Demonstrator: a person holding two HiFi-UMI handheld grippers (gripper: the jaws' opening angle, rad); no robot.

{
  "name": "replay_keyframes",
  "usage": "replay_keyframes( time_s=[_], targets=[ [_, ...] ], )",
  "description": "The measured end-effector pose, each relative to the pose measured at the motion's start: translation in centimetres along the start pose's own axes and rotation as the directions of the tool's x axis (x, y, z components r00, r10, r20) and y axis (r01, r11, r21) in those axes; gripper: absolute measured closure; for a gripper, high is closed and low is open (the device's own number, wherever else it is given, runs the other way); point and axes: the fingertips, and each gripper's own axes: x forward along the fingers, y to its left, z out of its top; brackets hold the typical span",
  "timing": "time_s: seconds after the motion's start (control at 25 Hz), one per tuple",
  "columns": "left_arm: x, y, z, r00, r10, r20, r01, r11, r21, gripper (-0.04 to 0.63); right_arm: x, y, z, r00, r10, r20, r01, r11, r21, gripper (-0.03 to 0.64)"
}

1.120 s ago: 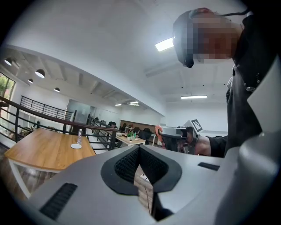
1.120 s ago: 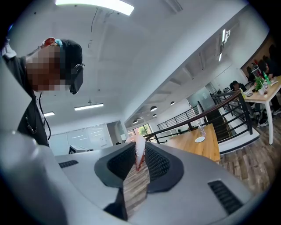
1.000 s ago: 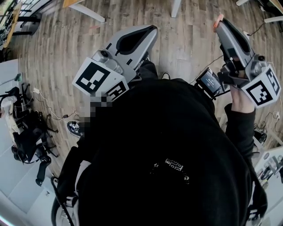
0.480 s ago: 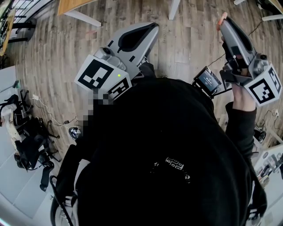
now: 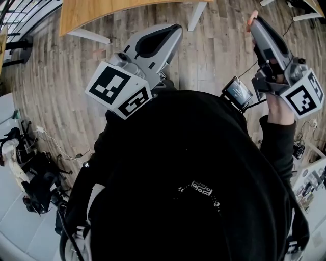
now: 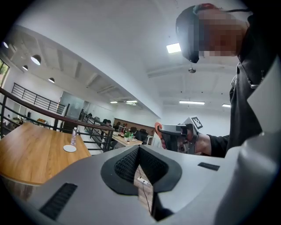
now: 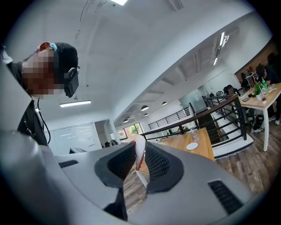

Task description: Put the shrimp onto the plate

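The shrimp (image 7: pixel 139 153), pale pink with an orange end, is pinched between the black pads of my right gripper (image 7: pixel 141 147). In the head view the right gripper (image 5: pixel 256 23) is raised at the upper right, the shrimp's (image 5: pixel 250 18) orange tip poking past its jaws. My left gripper (image 5: pixel 174 31) is held up at the upper middle, jaws together and empty; its own view shows the pads meeting (image 6: pixel 138 148). A small white plate (image 7: pixel 192 146) lies far off on a wooden table (image 7: pixel 206 149); the left gripper view also shows the plate (image 6: pixel 69 148).
A clear bottle (image 6: pixel 73 137) stands by the plate. A black railing (image 6: pixel 52 115) runs behind the wooden table (image 5: pixel 97 9). The floor is wood planks (image 5: pixel 214 51). Cables and dark equipment (image 5: pixel 35 178) lie at the left. The person's black clothing fills the lower head view.
The head view has tilted forward, so the wooden table's edge has come in at the top. Both grippers sit slightly higher in frame. The shrimp stays in the right gripper.
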Motion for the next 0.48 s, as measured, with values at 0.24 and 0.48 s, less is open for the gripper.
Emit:
replay_keyframes(
  time_s=[0.24, 0.48],
  targets=[
    [0.7, 3.3, 0.9, 0.999, -0.053, -0.006, 0.053, 0.999, -0.012, 0.592, 3.4, -0.4, 1.0, 0.998, -0.053, -0.020, 0.053, 0.999, -0.013, 0.540],
    [0.5, 6.4, 2.0, 0.996, -0.083, 0.016, 0.083, 0.997, 0.000, 0.592, 7.1, -0.2, 1.6, 0.998, -0.057, -0.025, 0.057, 0.998, -0.025, 0.540]
  ],
)
